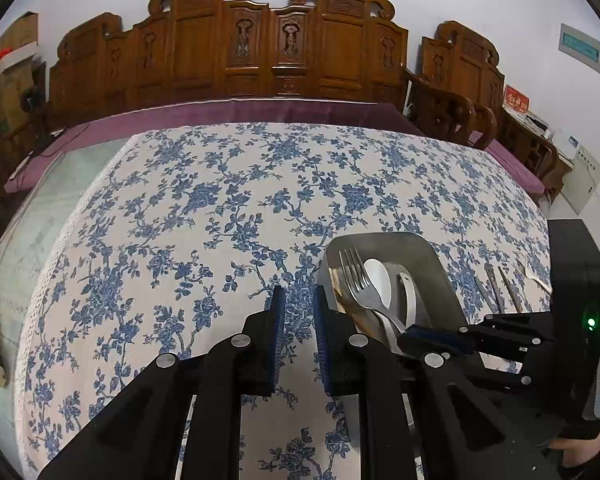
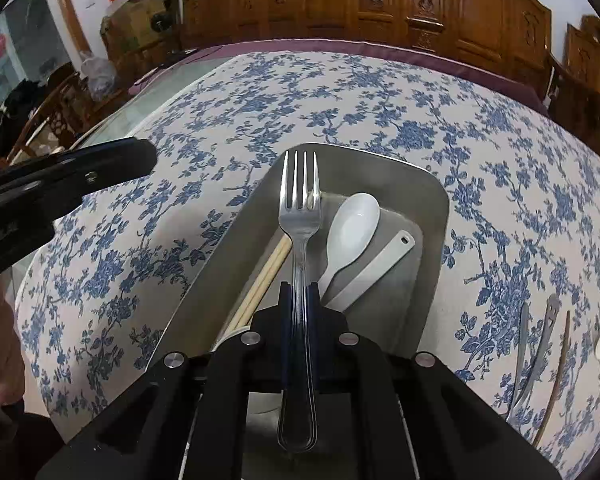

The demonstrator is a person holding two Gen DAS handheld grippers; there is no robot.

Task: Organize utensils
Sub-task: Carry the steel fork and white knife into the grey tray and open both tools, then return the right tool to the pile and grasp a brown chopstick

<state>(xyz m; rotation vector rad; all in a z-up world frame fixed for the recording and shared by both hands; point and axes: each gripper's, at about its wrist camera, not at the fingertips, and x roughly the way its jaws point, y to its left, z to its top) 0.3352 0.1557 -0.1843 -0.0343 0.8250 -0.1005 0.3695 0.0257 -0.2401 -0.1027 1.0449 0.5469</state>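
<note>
A steel fork point(image 2: 300, 200) is clamped by its handle in my right gripper point(image 2: 300, 289), which is shut on it, tines pointing away over the metal tray point(image 2: 434, 200). In the tray lie a white spoon point(image 2: 354, 220), a second white spoon point(image 2: 380, 266) and wooden chopsticks point(image 2: 266, 276). In the left wrist view the fork point(image 1: 354, 276) hangs over the tray point(image 1: 432, 252), held by the right gripper point(image 1: 406, 337). My left gripper point(image 1: 299, 294) hovers over the cloth just left of the tray, its jaws slightly apart with nothing between them.
Several loose utensils point(image 2: 540, 352) lie on the floral tablecloth point(image 2: 260, 100) right of the tray, also seen in the left wrist view point(image 1: 496, 288). Bare glass tabletop point(image 1: 40, 208) shows at the left. Carved wooden chairs point(image 1: 260, 48) stand behind the table.
</note>
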